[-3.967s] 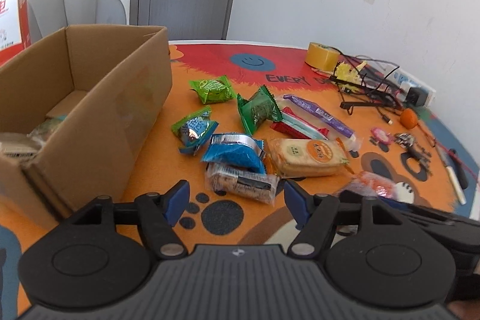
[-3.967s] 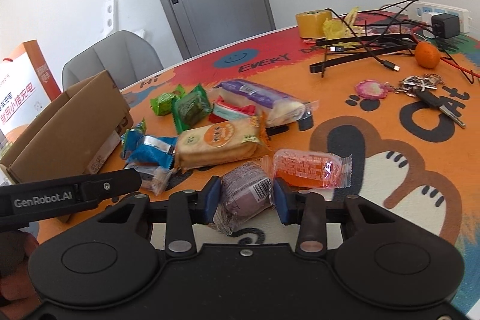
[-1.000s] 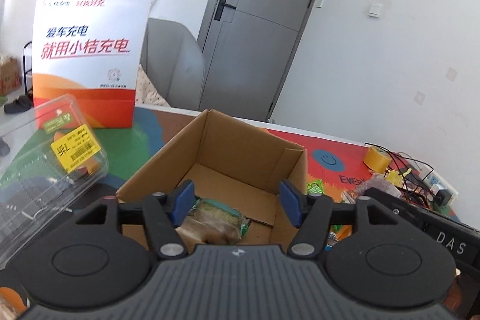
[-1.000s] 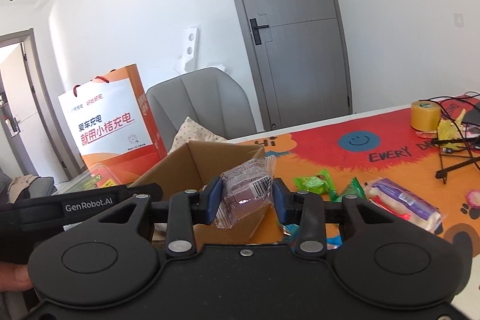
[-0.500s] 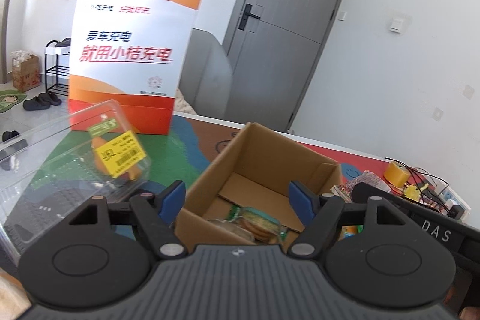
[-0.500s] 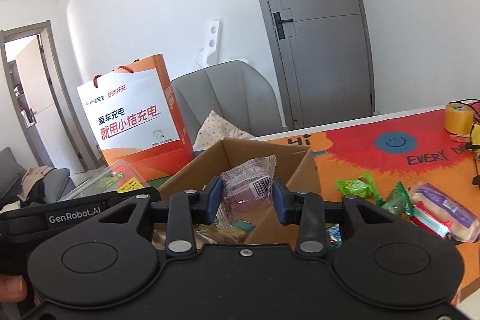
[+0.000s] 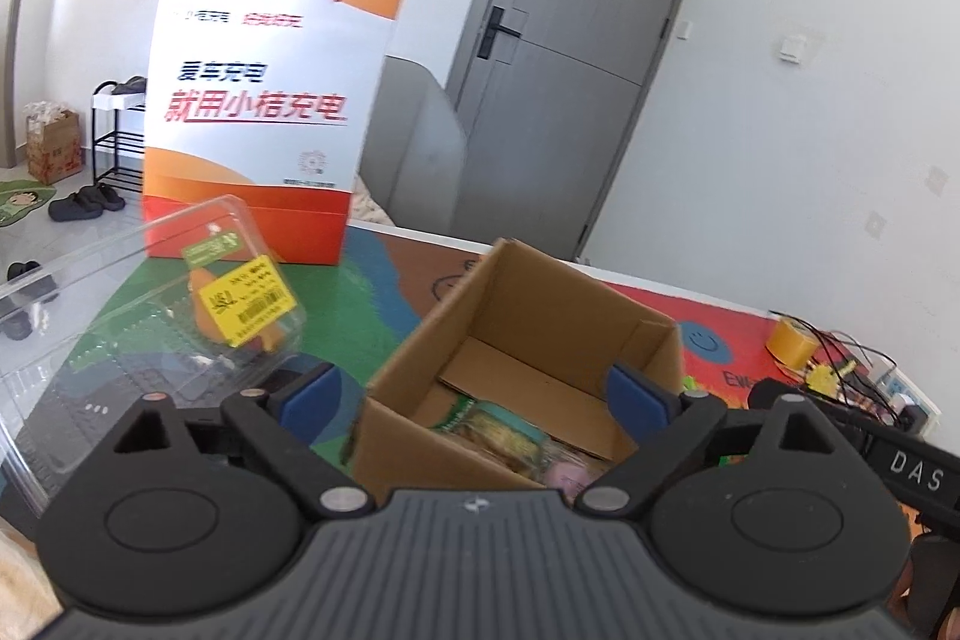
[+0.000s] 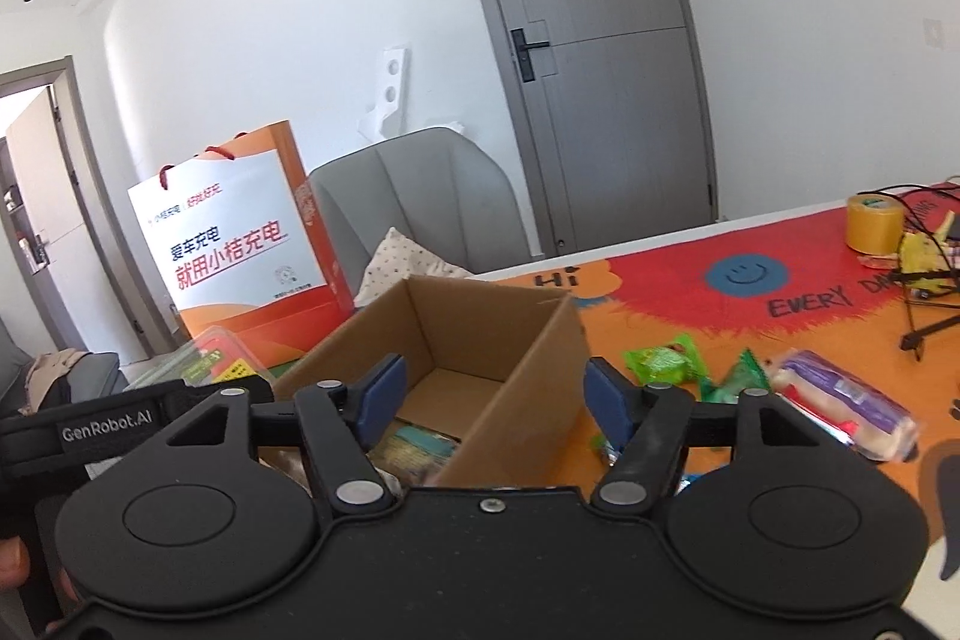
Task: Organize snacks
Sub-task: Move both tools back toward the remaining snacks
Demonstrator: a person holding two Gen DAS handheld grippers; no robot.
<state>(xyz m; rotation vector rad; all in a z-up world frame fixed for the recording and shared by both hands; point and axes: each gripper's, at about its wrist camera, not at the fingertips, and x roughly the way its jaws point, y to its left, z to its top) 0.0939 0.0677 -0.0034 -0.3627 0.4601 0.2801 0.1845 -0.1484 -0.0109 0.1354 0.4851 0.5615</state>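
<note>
**A:** Over the cardboard box at the centre of the right wrist view, is my right gripper clear?

**B:** Yes. Its jaws have just been opening and now stand apart with nothing between them; a pinkish packet lies low in the box, at the bottom centre of the left wrist view.

**A:** And my left gripper?

**B:** It has just been opening too, very wide and empty, framing the box's near corner. A green-edged snack lies inside below it.

**A:** What makes this step go well?

**B:** I judge the drop is done, so I draw both grippers straight back, keeping the fingers off the box walls so it doesn't slide on the desk. More snacks wait at the right of the frame: a green packet and a purple packet. I keep the jaws wide for the next pick, and mind the clear plastic tub at the left.
</note>
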